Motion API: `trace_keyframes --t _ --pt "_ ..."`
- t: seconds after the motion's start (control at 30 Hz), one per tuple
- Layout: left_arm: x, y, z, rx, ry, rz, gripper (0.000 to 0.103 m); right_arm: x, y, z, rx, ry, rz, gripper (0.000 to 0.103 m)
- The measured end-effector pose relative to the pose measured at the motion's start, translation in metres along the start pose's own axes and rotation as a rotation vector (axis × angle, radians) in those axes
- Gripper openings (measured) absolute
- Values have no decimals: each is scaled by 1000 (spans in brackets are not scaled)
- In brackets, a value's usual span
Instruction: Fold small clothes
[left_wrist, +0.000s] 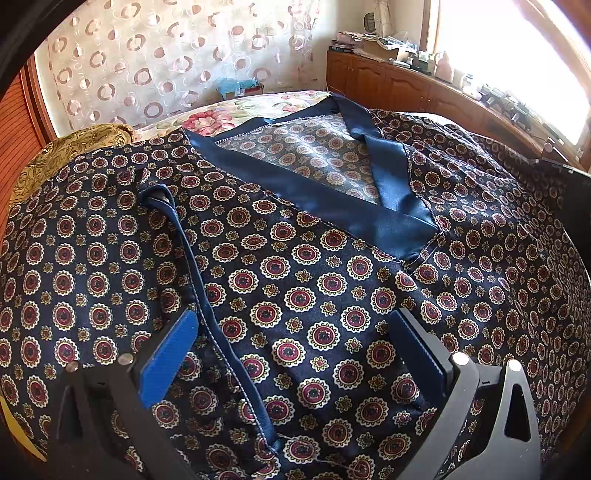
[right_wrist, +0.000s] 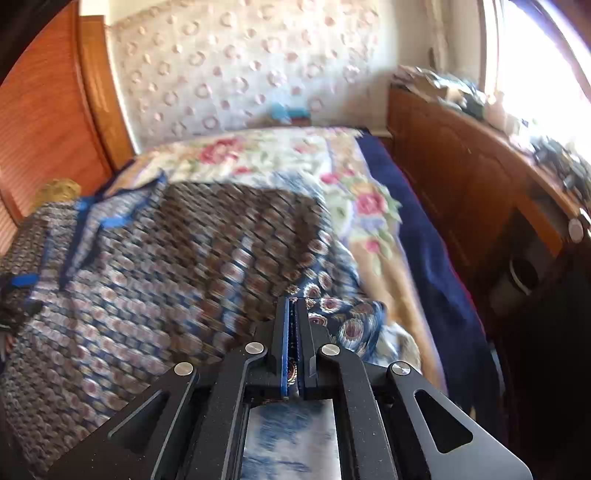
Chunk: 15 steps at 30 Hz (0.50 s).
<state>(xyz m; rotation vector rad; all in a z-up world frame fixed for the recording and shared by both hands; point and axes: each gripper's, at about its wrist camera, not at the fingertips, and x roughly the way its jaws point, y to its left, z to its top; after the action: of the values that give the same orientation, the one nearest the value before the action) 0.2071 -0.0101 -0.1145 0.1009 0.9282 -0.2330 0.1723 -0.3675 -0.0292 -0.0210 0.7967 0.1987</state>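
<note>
A navy satin garment (left_wrist: 303, 266) printed with red and cream medallions lies spread on the bed, its plain blue collar (left_wrist: 391, 192) open toward the far side. A blue trim strip (left_wrist: 199, 266) runs down its left part. My left gripper (left_wrist: 295, 325) is open just above the cloth, blue pads on either side of the trim area. In the right wrist view the garment (right_wrist: 166, 258) is blurred. My right gripper (right_wrist: 293, 306) is shut on the garment's edge (right_wrist: 347, 317) at the right side, with cloth pinched between the pads.
The bed has a floral cover (right_wrist: 280, 155) with a dark blue border (right_wrist: 424, 251). A wooden cabinet (left_wrist: 424, 88) with clutter runs along the right by a bright window. A gold cushion (left_wrist: 77, 147) lies at the far left. A patterned curtain (left_wrist: 166, 55) hangs behind.
</note>
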Motion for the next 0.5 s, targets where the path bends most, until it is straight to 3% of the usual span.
trace_keyframes --t 0.2,0.5 --pt "1 0 0 0 0 0 103 -1 55 10 -103 -20 100 0" --pt "-3 -2 -2 -7 -6 22 103 32 106 -19 -185 87 173 0"
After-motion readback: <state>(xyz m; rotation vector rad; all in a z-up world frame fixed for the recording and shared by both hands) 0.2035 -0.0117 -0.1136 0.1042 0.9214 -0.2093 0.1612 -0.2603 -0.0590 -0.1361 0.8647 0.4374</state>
